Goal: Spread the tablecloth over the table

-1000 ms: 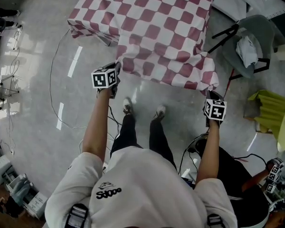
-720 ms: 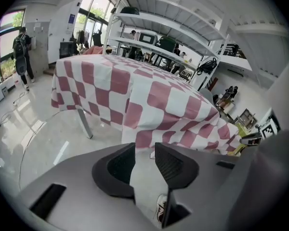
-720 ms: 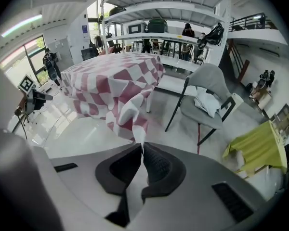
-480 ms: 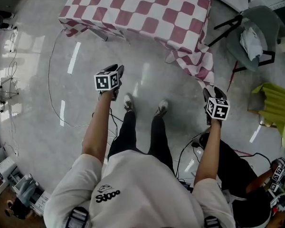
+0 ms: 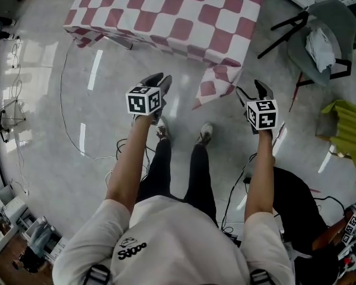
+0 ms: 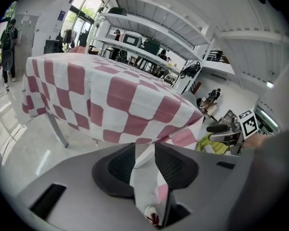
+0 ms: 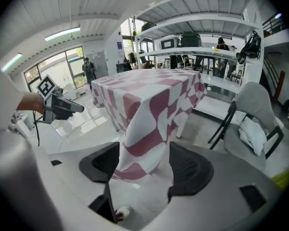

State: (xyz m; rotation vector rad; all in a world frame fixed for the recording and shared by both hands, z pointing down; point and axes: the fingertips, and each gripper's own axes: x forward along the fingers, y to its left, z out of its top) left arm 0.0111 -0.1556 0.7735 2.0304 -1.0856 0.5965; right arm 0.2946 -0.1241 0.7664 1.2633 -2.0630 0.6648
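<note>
The red-and-white checked tablecloth [image 5: 178, 10] lies over the table, and its near right corner [image 5: 216, 79] hangs loose below the edge. My left gripper [image 5: 157, 82] hovers over the floor just short of the near edge, open and apart from the cloth. In the left gripper view the draped cloth [image 6: 111, 90] stands beyond the jaws of that gripper [image 6: 144, 150], with only floor between them. My right gripper [image 5: 253, 91] is to the right of the hanging corner, its jaws opening. In the right gripper view the corner [image 7: 149, 129] shows in the gap of the gripper [image 7: 144, 153], untouched.
A grey chair [image 5: 320, 40] with a white rag stands right of the table, with a yellow-green object [image 5: 344, 129] nearer. Cables [image 5: 68, 100] loop over the glossy floor at the left. The person's shoes [image 5: 204, 134] are between the grippers. Shelving [image 6: 149, 28] stands behind the table.
Both grippers were shut on the cloth's near corners. They have let go and their jaws stand apart. The near edge has fallen back against the table, and both hands have moved towards it.
</note>
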